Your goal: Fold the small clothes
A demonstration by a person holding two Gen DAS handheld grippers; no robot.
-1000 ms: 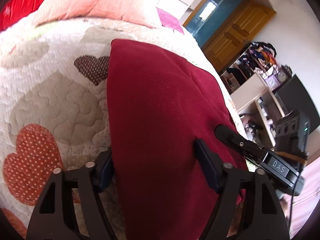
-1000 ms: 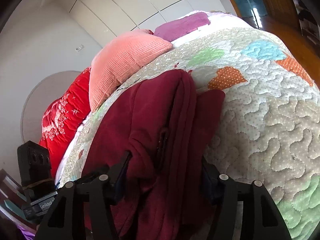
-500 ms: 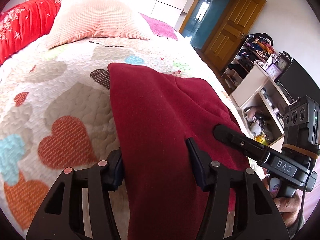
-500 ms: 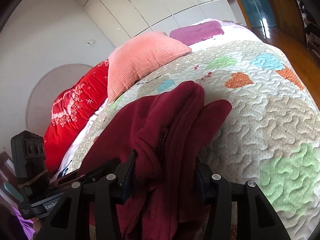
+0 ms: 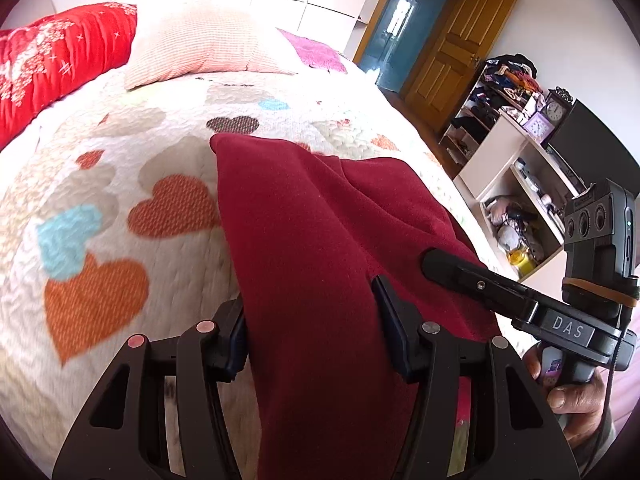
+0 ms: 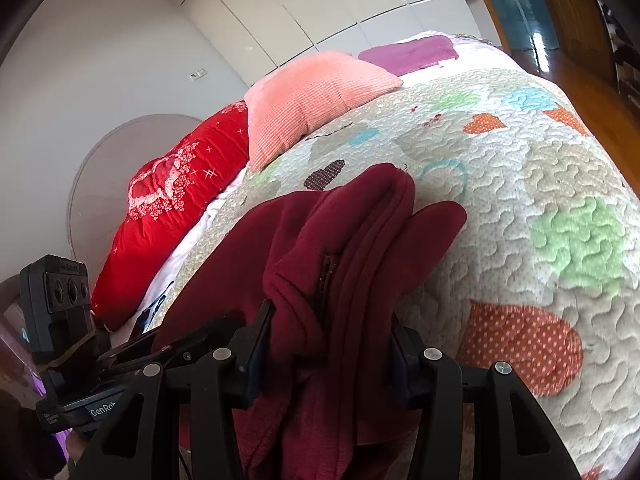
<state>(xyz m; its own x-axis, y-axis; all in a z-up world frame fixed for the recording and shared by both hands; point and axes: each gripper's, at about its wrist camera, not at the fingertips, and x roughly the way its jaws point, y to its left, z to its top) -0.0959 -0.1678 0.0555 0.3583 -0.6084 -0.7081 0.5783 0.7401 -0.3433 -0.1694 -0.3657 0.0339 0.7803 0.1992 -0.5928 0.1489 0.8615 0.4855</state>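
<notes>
Now | left gripper (image 5: pixel 314 318): clamped on maroon garment (image 5: pixel 320 220) | right gripper (image 6: pixel 328 338): clamped on its bunched near edge | far end rests on heart quilt (image 5: pixel 120 184)

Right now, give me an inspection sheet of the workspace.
Surface: quilt with heart patches, on a bed.
Job's things: maroon garment, near end lifted, far end on the quilt.
Clutter: pink pillow, red bedding, purple pillow.
Grippers: left gripper and right gripper each shut on the garment.
Cables: thin cord below the right handle.
Surroundings: shelves, clock, wooden door, white wardrobe.
</notes>
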